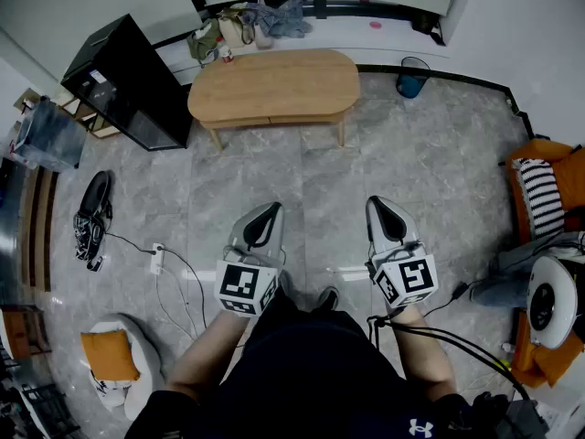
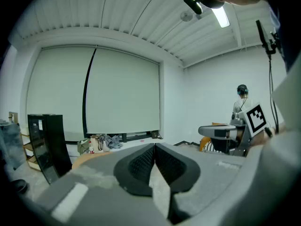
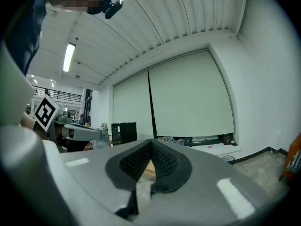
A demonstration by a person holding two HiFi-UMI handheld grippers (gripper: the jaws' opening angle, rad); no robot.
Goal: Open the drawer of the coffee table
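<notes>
The coffee table (image 1: 274,85), an oval of light wood, stands on the grey tiled floor (image 1: 430,172) close under the wall with the drawn blinds. Its drawer cannot be told apart from the front edge in the head view. Both tools are held well short of the coffee table, on the person's side of it, with open floor between. The left tool (image 1: 273,208) (image 2: 154,146) points toward the table's middle and tilts slightly down, its jaws clenched together with nothing between the ribbed pads. The right tool (image 1: 375,201) (image 3: 151,141) is level and aims at the table's right end, its jaws likewise pressed shut on nothing. Left of the coffee table stands a black cabinet (image 1: 128,80). Just behind the table's left end lies a heap of bags and clothes (image 1: 247,21). Off its right end sits a blue bin (image 1: 411,79). A white power strip (image 1: 157,260) lies on the floor, well in front of the table's left side.
</notes>
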